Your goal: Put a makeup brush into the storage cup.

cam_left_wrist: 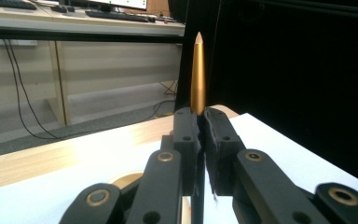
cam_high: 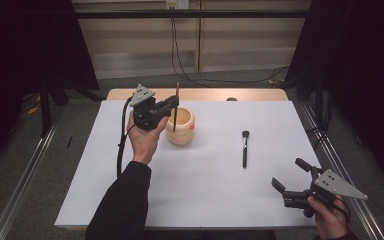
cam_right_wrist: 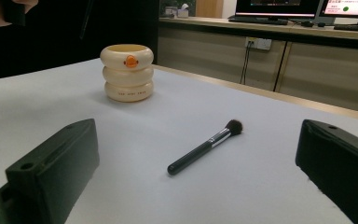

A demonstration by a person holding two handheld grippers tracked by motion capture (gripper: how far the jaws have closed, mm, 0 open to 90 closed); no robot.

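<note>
White table [cam_high: 205, 190]; brush [cam_high: 176, 107] upright, tip up

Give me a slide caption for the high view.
Left gripper holds a brush upright over the cream holder; a second brush lies near the open right gripper.

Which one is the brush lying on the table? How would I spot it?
Look at the white table, to the right of the cream cup shaped like stacked rings. The brush lies flat on the bare surface, alone, between that cup and the open right gripper. It has a black handle and a dark bristle tuft, unlike the gold-handled brush held upright in the left gripper.
</note>
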